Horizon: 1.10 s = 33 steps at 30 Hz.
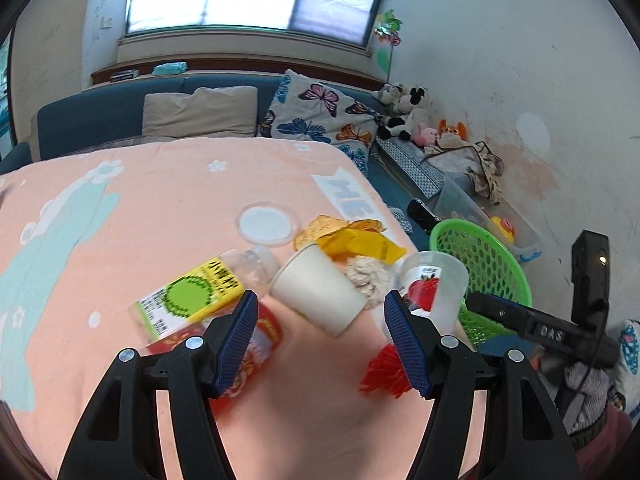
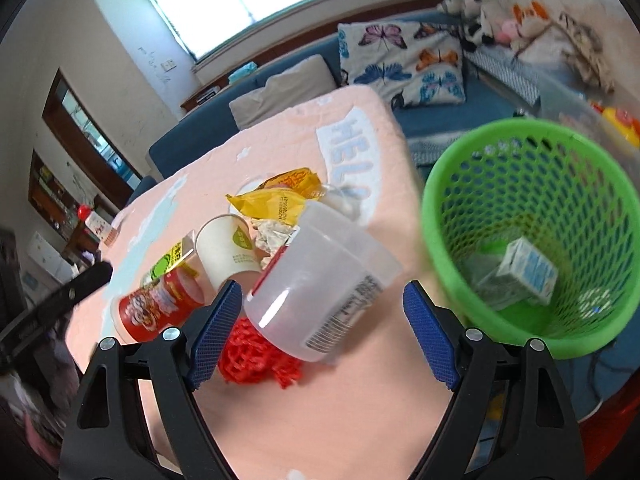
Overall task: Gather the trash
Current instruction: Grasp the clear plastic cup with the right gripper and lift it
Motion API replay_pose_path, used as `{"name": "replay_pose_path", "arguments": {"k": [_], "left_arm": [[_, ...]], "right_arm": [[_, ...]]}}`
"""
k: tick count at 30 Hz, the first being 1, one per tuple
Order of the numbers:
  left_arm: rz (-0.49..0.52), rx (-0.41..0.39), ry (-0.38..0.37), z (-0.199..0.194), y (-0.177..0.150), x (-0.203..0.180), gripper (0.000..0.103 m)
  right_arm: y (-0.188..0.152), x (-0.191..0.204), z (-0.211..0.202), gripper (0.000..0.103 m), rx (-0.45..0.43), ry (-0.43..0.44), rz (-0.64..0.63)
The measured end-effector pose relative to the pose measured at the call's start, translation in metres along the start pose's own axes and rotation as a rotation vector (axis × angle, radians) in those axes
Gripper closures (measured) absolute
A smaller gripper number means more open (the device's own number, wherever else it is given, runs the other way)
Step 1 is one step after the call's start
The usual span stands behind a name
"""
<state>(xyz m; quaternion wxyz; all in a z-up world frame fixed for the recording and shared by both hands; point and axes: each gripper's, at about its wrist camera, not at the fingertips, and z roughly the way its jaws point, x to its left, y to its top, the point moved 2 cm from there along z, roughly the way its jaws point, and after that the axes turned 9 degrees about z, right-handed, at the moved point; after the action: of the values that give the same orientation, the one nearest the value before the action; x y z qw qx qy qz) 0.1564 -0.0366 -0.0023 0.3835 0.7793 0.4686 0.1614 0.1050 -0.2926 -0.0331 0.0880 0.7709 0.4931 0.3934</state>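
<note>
Both grippers empty, jaws apart, nothing between the pads. Left gripper [image 1: 320, 340] hovers over bare pink tablecloth [image 1: 120, 208]; right gripper [image 2: 322, 336] hovers just short of the pile.

Near, left view: red snack can [image 1: 256, 344] lying on its side at 9 o'clock of the jaws, partly behind the left pad. Red mesh net [image 1: 384, 372] at 3 o'clock by the right pad. Just beyond, at 12 o'clock, paper cup [image 1: 316, 290] tipped over. Yellow-green labelled bottle [image 1: 192, 300] at 10 o'clock, touching the can. Clear strawberry-label cup [image 1: 434, 288] at 2 o'clock, by the table edge.

Right view: that clear cup [image 2: 320, 284] lies on its side at 12 o'clock of the jaws, resting on the net [image 2: 256, 356].

Middle: crumpled tissue [image 1: 368, 276], yellow wrapper [image 1: 360, 244], clear round lid [image 1: 267, 224] flat on the cloth at 12 o'clock, farthest of the trash.

Green basket [image 2: 440, 216] off the table edge at 2 o'clock in the right view, a small carton [image 2: 528, 272] already inside.

Far: sofa, butterfly pillow [image 1: 320, 116], plush toys.

Risks, my read: pile is tight, so closing on one item likely nudges neighbours. The clear cup sits near the edge and is round, so a glancing pad could roll it off. Mesh may snag a pad. Both grippers converge on one pile, so collision is possible.
</note>
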Motion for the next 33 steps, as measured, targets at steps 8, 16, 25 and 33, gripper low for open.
{"name": "replay_pose_path", "arguments": {"k": [8,16,25,33], "left_arm": [[-0.019,-0.002,-0.005,-0.002,-0.013,0.014,0.040],[-0.022,0.007,-0.014,0.000,-0.024,0.020,0.040],[-0.018,0.033,-0.022,0.010,-0.029,0.019,0.040],[0.001,0.053,-0.037,0.017,-0.033,0.012,0.040]], "right_arm": [[0.008,-0.008,0.030,0.019,0.060,-0.004,0.150],[0.010,-0.025,0.052,0.017,0.117,0.050,0.309],[0.010,-0.029,0.073,0.017,0.188,0.145,0.396],[0.010,-0.025,0.067,0.021,0.190,0.172,0.369]]}}
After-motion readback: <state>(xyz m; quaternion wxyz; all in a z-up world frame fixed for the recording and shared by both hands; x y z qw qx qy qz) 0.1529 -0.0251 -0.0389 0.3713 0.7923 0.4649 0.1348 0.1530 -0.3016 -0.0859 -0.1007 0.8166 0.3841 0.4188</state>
